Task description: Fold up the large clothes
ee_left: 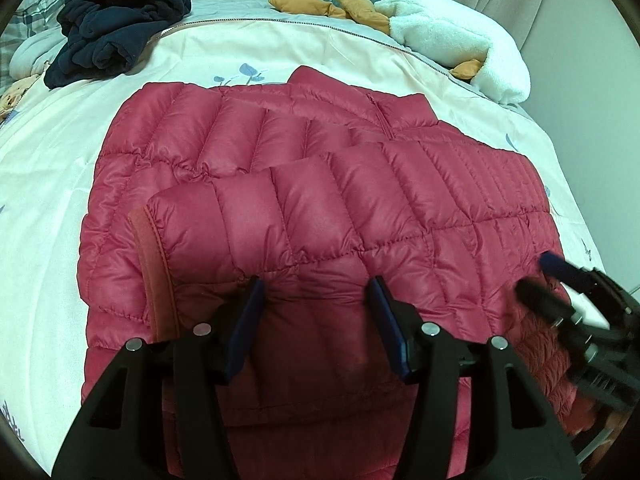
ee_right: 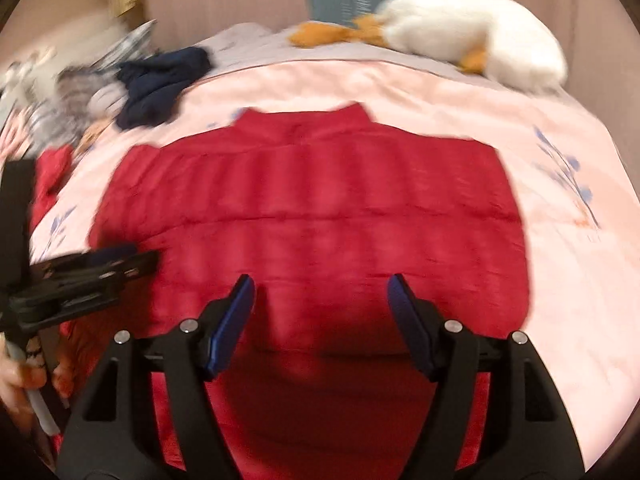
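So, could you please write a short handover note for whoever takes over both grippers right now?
Left gripper: open, tips at the near hem of the red puffer jacket, gripping nothing.
Right gripper: open, above the same hem further right, empty.
Jacket: flat on the pink bedspread, collar at the far end.
Done: a sleeve folded across the body.
Left: fold the hem up toward the collar.
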`<state>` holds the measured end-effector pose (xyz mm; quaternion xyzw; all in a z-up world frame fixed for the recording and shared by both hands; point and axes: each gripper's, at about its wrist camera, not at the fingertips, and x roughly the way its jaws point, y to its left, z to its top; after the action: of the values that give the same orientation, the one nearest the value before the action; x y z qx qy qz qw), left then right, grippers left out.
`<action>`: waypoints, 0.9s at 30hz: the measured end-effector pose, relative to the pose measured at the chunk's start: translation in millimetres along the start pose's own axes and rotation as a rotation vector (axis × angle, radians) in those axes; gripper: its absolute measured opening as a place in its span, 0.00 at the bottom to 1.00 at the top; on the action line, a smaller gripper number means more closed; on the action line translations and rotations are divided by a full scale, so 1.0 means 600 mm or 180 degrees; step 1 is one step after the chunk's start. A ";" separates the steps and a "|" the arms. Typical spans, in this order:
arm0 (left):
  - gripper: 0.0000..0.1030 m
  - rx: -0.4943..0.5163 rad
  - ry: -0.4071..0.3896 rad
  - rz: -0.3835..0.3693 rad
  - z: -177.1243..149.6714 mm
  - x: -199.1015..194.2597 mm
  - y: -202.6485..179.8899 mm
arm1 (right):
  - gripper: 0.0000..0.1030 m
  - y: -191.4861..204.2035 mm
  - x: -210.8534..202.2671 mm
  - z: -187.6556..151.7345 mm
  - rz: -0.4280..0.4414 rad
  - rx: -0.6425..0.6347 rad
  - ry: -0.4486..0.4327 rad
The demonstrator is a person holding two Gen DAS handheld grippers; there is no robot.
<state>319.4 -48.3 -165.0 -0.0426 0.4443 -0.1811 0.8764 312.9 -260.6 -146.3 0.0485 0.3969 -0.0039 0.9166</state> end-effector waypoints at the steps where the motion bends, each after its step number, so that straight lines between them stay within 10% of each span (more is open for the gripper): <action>1: 0.55 -0.0002 0.0000 -0.0002 0.000 0.000 0.000 | 0.69 -0.017 0.004 0.000 -0.0018 0.0116 0.0031; 27: 0.56 0.0048 0.0032 0.0072 0.001 0.005 -0.007 | 0.74 -0.125 -0.008 -0.019 -0.0387 0.0440 0.0058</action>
<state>320.3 -53.4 -166.2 -0.0301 0.4477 -0.1748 0.8764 298.1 -334.1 -157.2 0.0875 0.4062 -0.0864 0.9055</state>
